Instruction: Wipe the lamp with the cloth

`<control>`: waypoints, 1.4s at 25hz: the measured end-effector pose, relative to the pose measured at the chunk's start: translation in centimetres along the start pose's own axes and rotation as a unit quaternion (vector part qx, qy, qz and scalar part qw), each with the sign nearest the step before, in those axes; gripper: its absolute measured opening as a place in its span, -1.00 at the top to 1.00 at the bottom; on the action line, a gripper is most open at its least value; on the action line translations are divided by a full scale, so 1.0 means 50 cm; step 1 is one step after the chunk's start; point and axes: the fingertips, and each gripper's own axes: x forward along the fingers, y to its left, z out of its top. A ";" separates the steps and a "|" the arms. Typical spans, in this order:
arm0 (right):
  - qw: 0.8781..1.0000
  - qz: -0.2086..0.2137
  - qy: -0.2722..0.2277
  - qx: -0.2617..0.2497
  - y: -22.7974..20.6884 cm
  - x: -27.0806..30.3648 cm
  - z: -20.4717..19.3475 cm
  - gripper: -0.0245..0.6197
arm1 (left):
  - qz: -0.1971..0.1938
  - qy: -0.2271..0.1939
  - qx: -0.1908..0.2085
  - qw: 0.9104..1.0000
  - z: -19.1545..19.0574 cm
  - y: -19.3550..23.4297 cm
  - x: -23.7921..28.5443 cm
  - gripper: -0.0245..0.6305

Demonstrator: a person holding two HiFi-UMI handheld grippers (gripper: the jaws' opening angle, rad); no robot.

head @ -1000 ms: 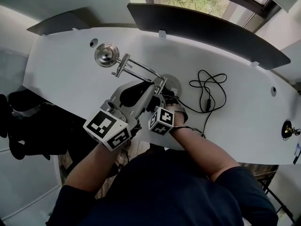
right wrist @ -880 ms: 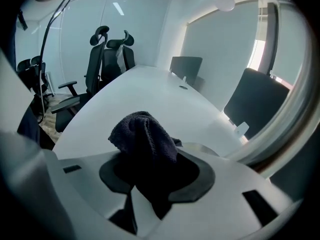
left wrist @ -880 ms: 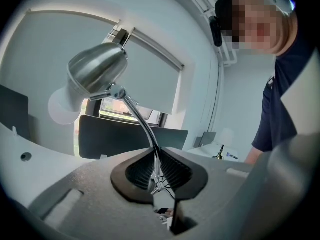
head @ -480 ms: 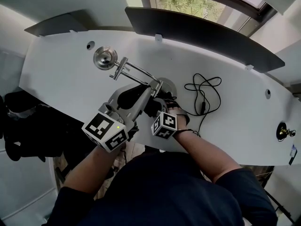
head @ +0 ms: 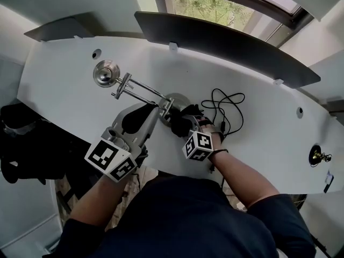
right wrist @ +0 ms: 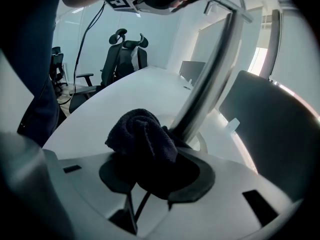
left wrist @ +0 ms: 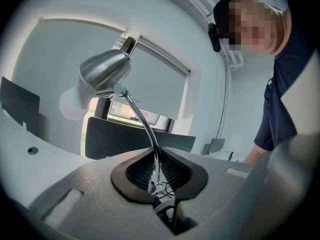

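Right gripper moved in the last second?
Yes. In the head view the right gripper, shut on the cloth, has slid right from the lamp base toward the black cable.

lamp: polished metal, glossy and smooth. cloth: dark, matt, nubby textile. counter: smooth white, slight sheen; left tongs: matt grey plastic, black ribbed pads.

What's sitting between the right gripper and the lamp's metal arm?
A dark bunched cloth, clamped in the right gripper, touching the lamp arm; the right gripper view shows it.
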 end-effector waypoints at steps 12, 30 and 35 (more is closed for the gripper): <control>0.998 0.020 -0.010 -0.058 -0.074 -0.008 -0.034 0.41 | 0.046 -0.025 -0.003 0.999 0.001 0.000 0.000 0.79; 0.969 0.094 0.011 -0.227 -0.128 0.017 -0.029 0.41 | 0.063 -0.037 -0.011 0.997 0.001 0.001 0.001 0.79; 0.947 0.113 0.029 -0.301 -0.134 0.032 -0.025 0.41 | 0.064 -0.039 -0.012 0.997 0.000 0.001 0.000 0.79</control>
